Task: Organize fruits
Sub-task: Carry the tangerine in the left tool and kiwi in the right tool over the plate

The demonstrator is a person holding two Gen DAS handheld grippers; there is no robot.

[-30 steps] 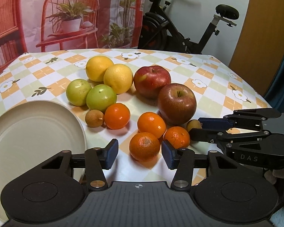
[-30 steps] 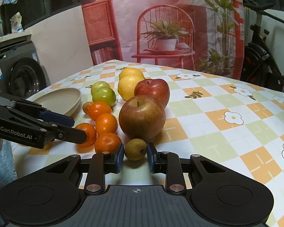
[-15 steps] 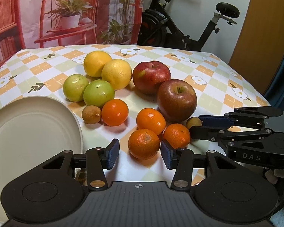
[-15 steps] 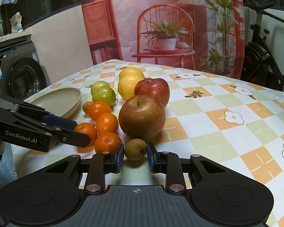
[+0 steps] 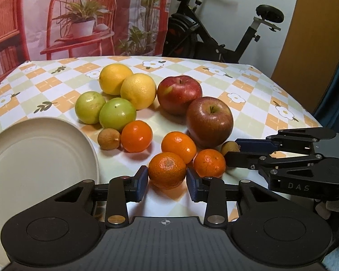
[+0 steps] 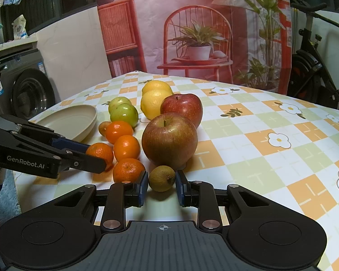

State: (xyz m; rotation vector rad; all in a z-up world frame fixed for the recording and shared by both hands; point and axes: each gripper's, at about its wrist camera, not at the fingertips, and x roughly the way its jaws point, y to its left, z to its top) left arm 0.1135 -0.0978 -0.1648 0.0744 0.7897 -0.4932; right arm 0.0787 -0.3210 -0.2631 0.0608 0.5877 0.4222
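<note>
My left gripper (image 5: 167, 184) is closing its jaws on the nearest mandarin (image 5: 167, 169), and both blue pads touch its sides. The right wrist view shows that same gripper (image 6: 96, 155) clasping that mandarin (image 6: 100, 150) on the tablecloth. My right gripper (image 6: 161, 186) is shut on a small brown-green fruit (image 6: 161, 178) lying in front of a big red apple (image 6: 169, 140). In the left wrist view the right gripper (image 5: 231, 150) comes in from the right. Three more mandarins, a second small brown fruit (image 5: 109, 139), two green fruits, two lemons and another apple lie close by.
A cream plate (image 5: 34, 158) sits at the near left table corner, also seen as the plate (image 6: 67, 117) in the right wrist view. The checked tablecloth (image 6: 271, 135) stretches bare to the right. An exercise bike (image 5: 214, 33) stands behind the table.
The left jaws have narrowed from a wide gap until the pads meet the nearest mandarin. The right gripper and its small fruit have not moved.
</note>
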